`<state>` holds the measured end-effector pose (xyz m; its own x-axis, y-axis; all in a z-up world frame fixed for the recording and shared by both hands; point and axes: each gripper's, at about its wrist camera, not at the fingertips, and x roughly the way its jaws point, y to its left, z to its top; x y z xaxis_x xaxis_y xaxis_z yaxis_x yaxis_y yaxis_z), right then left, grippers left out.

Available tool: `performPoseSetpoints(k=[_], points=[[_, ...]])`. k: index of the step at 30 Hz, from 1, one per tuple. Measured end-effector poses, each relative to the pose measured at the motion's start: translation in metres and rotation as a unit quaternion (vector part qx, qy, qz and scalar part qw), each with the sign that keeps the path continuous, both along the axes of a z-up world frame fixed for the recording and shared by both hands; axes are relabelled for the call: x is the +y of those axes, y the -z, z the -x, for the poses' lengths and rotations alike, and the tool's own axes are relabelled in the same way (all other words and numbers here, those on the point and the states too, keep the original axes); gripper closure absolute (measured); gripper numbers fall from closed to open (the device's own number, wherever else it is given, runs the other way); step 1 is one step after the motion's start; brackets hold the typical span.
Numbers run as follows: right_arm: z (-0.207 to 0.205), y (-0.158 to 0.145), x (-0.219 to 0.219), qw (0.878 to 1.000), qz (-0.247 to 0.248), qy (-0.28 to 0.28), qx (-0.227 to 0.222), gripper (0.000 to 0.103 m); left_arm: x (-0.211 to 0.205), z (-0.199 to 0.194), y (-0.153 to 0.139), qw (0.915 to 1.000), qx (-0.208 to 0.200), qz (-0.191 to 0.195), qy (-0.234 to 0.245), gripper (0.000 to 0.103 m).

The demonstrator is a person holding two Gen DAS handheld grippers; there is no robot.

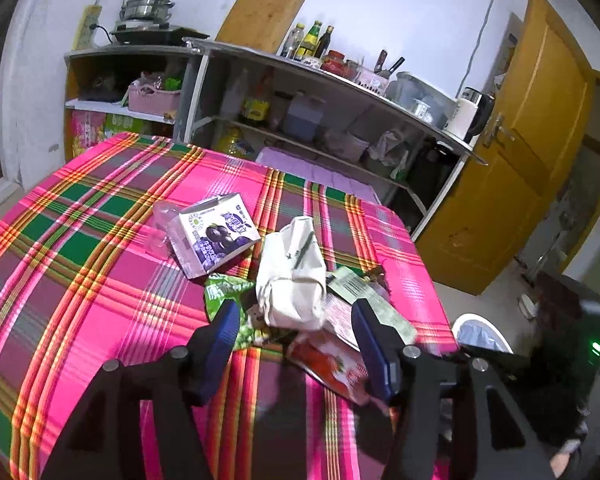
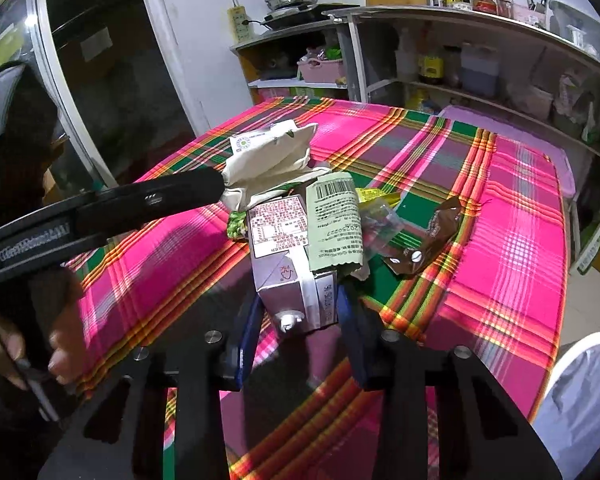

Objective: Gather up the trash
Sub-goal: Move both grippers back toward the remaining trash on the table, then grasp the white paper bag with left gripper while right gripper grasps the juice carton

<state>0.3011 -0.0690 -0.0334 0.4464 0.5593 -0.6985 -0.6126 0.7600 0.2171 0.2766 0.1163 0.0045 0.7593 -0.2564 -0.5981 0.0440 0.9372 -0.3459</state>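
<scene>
Your right gripper (image 2: pixel 296 312) squeezes the purple carton (image 2: pixel 288 264) at the frame's bottom middle. Your left gripper (image 1: pixel 294 330) is wide open around the white carton (image 1: pixel 292 276), not gripping it.

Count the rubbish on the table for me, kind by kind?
Cartons: 3 (purple carton, white carton, pink carton)
Wrappers: 4 (green wrapper, pale wrapper, yellow wrapper, brown wrapper)
Clear plastic: 1
Total: 8

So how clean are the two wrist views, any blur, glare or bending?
Left wrist view: shelf unit edge bows from fisheye, red wrapper near the lens smeared. Right wrist view: carton print readable, dark corners vignetted, person's hand soft, no strong glare.
</scene>
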Motion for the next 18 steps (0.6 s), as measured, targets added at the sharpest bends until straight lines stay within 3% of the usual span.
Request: performPoseSetpoints(k=[5,10,13,18], points=[[0.008,-0.003,-0.010,1.000,-0.007,0.005,-0.001,0.065,0.001,-0.018,0.011,0.9995,0.023,0.022,-0.003,0.045],[0.014,0.001,-0.020,1.000,-0.007,0.011,0.007,0.065,-0.004,-0.026,0.016,0.9995,0.024,0.021,-0.003,0.045],[0.018,0.003,-0.027,1.000,-0.006,0.015,0.010,0.065,-0.008,-0.027,0.015,0.9998,0.018,0.012,0.001,0.058],[0.026,0.004,-0.043,0.999,-0.011,0.027,0.014,0.065,-0.013,-0.028,0.014,0.9998,0.017,-0.002,0.006,0.071]])
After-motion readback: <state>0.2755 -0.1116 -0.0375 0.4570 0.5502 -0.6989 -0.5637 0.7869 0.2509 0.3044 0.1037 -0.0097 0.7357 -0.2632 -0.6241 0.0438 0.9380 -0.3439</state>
